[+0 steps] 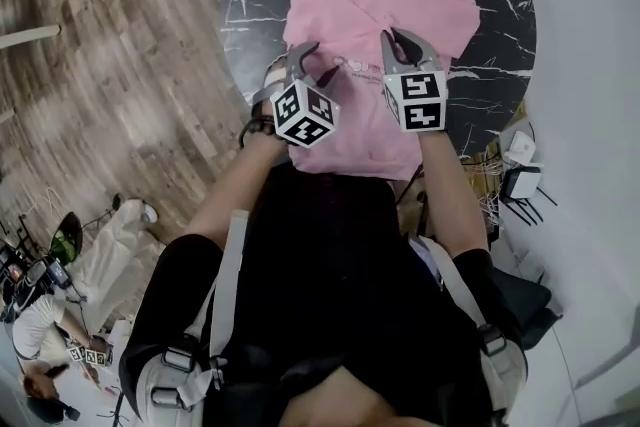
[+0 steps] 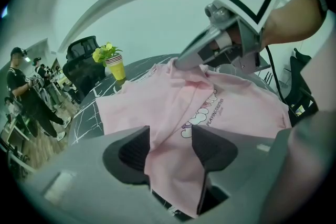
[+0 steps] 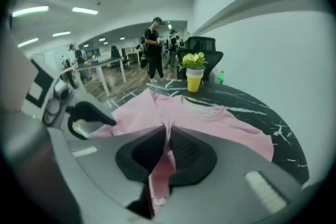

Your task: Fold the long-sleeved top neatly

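Note:
The pink long-sleeved top (image 1: 360,5) lies face up on a round black marble table (image 1: 500,15), its hem at the near edge. My left gripper (image 1: 312,63) stands open over the top's left side. In the left gripper view the pink cloth (image 2: 236,107) lies between and below the left gripper's (image 2: 170,147) spread pads, which do not press on it. My right gripper (image 1: 400,40) is on the chest, to the right of the left one. In the right gripper view the right gripper (image 3: 167,139) is shut on a raised fold of the top (image 3: 220,118).
A yellow cup with a green plant (image 3: 193,80) stands at the table's far edge, with a black office chair (image 3: 202,44) behind it. Wooden floor (image 1: 120,65) lies to the left. A white device on a wire rack (image 1: 520,165) sits to the right. People stand in the background.

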A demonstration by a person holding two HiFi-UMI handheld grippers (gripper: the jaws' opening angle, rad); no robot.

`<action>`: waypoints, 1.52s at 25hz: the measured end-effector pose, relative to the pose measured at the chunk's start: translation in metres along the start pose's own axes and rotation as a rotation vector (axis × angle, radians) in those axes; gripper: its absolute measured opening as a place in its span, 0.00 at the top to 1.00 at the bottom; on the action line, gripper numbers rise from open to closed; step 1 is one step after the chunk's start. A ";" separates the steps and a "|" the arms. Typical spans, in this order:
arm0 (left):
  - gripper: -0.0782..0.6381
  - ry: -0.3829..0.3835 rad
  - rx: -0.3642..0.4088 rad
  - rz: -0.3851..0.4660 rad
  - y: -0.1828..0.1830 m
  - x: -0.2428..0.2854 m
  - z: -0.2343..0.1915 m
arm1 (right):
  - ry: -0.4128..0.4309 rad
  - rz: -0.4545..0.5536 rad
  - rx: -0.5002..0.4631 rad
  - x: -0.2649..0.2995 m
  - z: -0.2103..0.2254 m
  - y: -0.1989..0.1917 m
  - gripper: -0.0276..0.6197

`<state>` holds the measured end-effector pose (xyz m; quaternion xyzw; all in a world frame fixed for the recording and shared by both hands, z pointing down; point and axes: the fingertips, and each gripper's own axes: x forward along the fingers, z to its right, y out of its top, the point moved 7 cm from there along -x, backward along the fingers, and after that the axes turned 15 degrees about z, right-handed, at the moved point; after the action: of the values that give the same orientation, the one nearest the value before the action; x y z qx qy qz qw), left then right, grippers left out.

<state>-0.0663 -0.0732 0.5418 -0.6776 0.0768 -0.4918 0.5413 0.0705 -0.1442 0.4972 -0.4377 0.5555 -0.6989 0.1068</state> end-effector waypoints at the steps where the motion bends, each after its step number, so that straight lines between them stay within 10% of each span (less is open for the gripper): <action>1: 0.53 0.000 0.001 0.002 0.001 0.000 0.001 | 0.000 0.052 0.035 -0.003 0.003 0.010 0.91; 17: 0.60 -0.096 -0.034 0.009 0.015 0.036 0.051 | 0.043 0.581 0.489 -0.084 0.085 0.068 0.91; 38: 0.60 0.026 -0.102 -0.055 -0.005 0.018 0.008 | -0.082 0.484 0.513 -0.098 0.114 -0.003 0.77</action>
<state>-0.0534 -0.0776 0.5565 -0.6998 0.0900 -0.5105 0.4914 0.2124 -0.1590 0.4512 -0.2799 0.4449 -0.7520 0.3979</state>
